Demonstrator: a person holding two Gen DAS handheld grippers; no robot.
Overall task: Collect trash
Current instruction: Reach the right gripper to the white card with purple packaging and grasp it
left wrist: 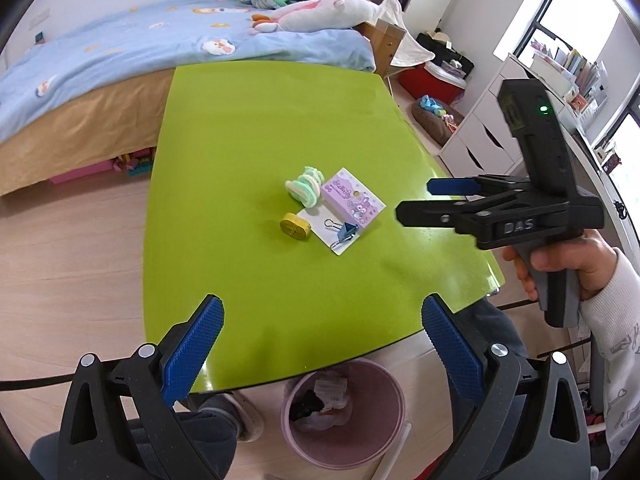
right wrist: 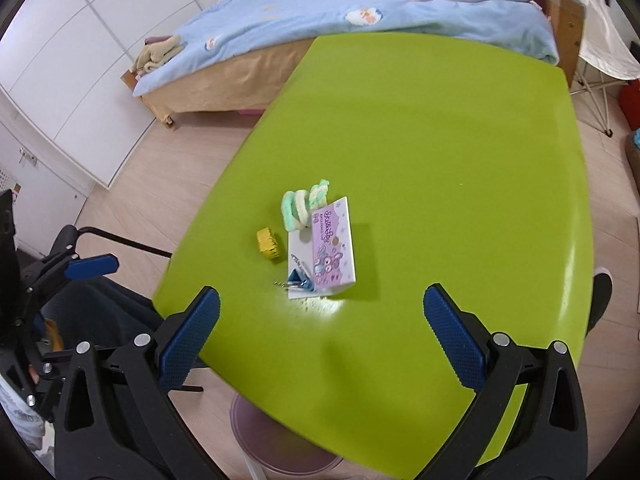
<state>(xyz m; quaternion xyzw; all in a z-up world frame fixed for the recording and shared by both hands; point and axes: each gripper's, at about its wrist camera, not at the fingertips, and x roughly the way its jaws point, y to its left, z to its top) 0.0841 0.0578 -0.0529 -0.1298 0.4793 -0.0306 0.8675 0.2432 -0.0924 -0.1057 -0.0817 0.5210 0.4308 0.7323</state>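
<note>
On the green table [left wrist: 260, 120] lie a purple-and-white folded card [left wrist: 352, 200], a pastel green fluffy hair tie [left wrist: 305, 190], a yellow tape roll [left wrist: 295, 227] and a blue binder clip [left wrist: 345, 233]. A pink trash bin [left wrist: 344, 412] with waste inside stands on the floor under the near table edge. My left gripper [left wrist: 320, 340] is open and empty above the near edge. My right gripper [right wrist: 320, 332] is open and empty over the table [right wrist: 440, 160], near the card [right wrist: 332, 252], hair tie [right wrist: 304, 204], tape roll [right wrist: 269, 243] and clip [right wrist: 298, 276]. The right gripper also shows in the left wrist view [left wrist: 416, 200].
A bed with a blue blanket [left wrist: 120, 52] and plush toys [left wrist: 320, 12] stands behind the table. White drawers [left wrist: 488, 136] and a red box [left wrist: 432, 80] are at the right. White wardrobe doors [right wrist: 60, 80] stand at the left. The bin's rim [right wrist: 280, 448] shows below the table.
</note>
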